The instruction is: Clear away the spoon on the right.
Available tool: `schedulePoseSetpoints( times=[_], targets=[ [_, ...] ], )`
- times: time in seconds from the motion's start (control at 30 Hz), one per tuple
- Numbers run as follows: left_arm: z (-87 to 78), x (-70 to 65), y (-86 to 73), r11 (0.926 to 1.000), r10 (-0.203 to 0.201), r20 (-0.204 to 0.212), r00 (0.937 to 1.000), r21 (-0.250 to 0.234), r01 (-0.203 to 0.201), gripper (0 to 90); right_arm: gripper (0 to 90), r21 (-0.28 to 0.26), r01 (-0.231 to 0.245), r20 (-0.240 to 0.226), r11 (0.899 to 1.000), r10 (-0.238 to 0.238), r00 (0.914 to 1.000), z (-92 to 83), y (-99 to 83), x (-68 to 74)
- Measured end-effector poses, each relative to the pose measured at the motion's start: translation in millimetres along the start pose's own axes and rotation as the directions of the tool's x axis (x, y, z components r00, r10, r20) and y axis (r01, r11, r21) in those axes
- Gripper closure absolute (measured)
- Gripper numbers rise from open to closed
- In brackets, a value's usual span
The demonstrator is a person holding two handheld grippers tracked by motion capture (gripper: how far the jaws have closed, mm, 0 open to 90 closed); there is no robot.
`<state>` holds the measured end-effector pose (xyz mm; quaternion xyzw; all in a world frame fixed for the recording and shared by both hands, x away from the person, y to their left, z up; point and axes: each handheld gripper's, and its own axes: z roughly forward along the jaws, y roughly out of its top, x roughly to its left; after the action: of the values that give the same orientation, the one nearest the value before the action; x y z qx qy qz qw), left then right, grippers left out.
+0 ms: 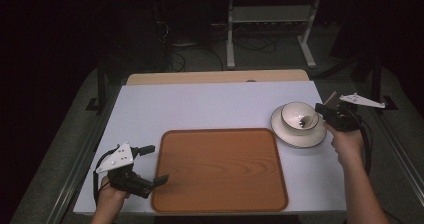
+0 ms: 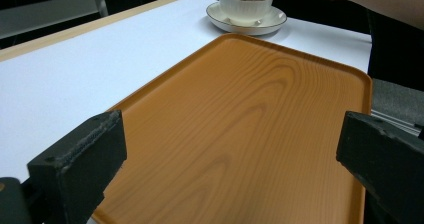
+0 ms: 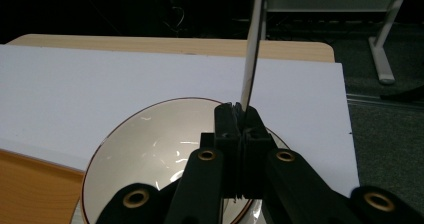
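Spoon [image 3: 251, 49] handle clamped in my right hand-held gripper [image 3: 239, 115], bowl end inside the cup [image 1: 299, 116] on its saucer [image 1: 285, 134], at the tabletop's [image 1: 210, 106] right. Lifting crookedly could tip the cup. My left hand-held gripper [image 1: 150, 164] gapes over the tray [image 1: 220, 169].

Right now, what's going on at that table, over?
Right gripper shut on spoon handle, over bowl on saucer. Left gripper open at tray edge, holding nothing. Nothing in the way.

bowl [image 1: 299, 116] on saucer [image 1: 285, 135], right of and behind the tray [image 1: 220, 171].
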<state>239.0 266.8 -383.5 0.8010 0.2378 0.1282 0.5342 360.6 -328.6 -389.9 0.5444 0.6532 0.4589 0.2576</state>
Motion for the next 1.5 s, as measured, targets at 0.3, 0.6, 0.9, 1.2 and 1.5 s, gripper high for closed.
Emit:
schedulePoseSetpoints(
  times=[0.3,0.6,0.9,1.2,1.5],
  targets=[
    [-0.1,-0.2,0.0,1.0,0.0,-0.001,1.0,0.0,0.0,0.0,88.4,-0.069,0.036,-0.027,0.997,-0.038,0.9989,-16.1,17.8,10.5],
    [0.1,0.0,0.2,1.0,0.005,-0.001,1.0,-0.001,-0.005,0.0,88.4,-0.097,0.099,-0.069,0.99,-0.106,0.9919,-30.9,32.0,26.1],
    [-0.3,-0.3,0.5,1.0,0.006,0.002,1.0,-0.005,-0.006,0.0,88.4,-0.108,0.141,-0.163,0.984,-0.158,0.9739,-43.0,39.5,46.0],
    [0.2,0.2,0.8,0.9999,0.007,0.004,1.0,-0.008,-0.007,0.0,88.4,-0.083,0.209,-0.26,0.974,-0.224,0.9392,-49.0,39.1,63.6],
    [0.5,0.2,1.0,0.9999,0.009,0.005,0.9999,-0.009,-0.009,0.0,88.4,-0.071,0.283,-0.381,0.957,-0.288,0.8786,-46.7,38.5,85.0]
  ],
)
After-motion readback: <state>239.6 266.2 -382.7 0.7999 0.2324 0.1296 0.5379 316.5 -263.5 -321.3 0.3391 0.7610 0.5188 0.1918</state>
